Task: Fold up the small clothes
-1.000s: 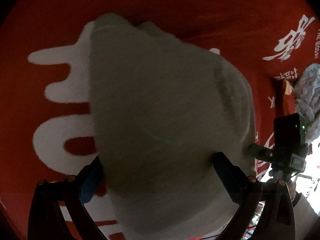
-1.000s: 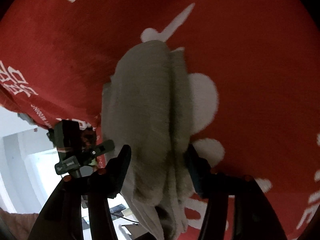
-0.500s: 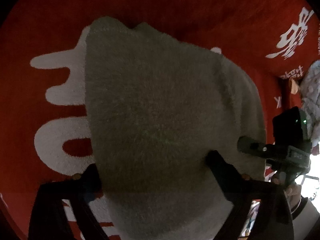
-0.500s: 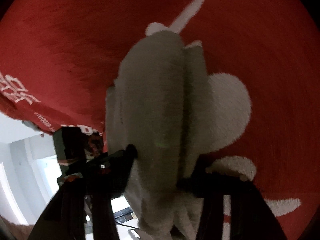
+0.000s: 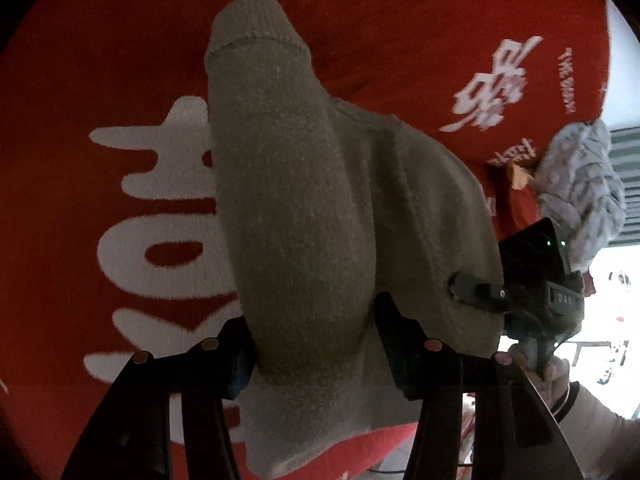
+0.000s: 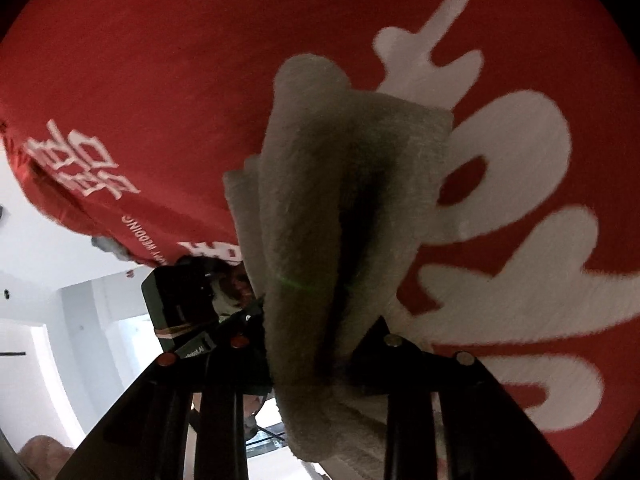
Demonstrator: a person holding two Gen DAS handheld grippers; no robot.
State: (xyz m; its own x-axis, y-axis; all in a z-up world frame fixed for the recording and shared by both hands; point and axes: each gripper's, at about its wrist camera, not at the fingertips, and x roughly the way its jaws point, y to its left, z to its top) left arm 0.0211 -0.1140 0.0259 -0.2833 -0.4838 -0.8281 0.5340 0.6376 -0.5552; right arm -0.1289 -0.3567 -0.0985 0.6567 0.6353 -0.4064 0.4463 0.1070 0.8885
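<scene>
Two grippers now pinch one grey-green fuzzy knitted garment [image 5: 296, 216], bunched into a thick roll above the red cloth with large white lettering [image 5: 120, 80]; a second ago it lay spread and flatter on that cloth with the jaws standing wide on either side. The left gripper [image 5: 316, 344] has its jaws just closed in and clamped on the garment's near end, and the right gripper [image 6: 316, 344] has likewise closed its jaws onto a fold of the same garment [image 6: 344, 216]. The garment has been gathered narrower and lifted off the red cloth. Its ribbed cuff end [image 5: 256, 36] points away from the left gripper, over the cloth's far part, and a looser flap spreads toward the right gripper's black body [image 5: 532, 268]. In the right wrist view a deep dark crease runs down the bundle. A pale patterned fabric heap [image 5: 580, 184] lies at the red cloth's far right edge.
</scene>
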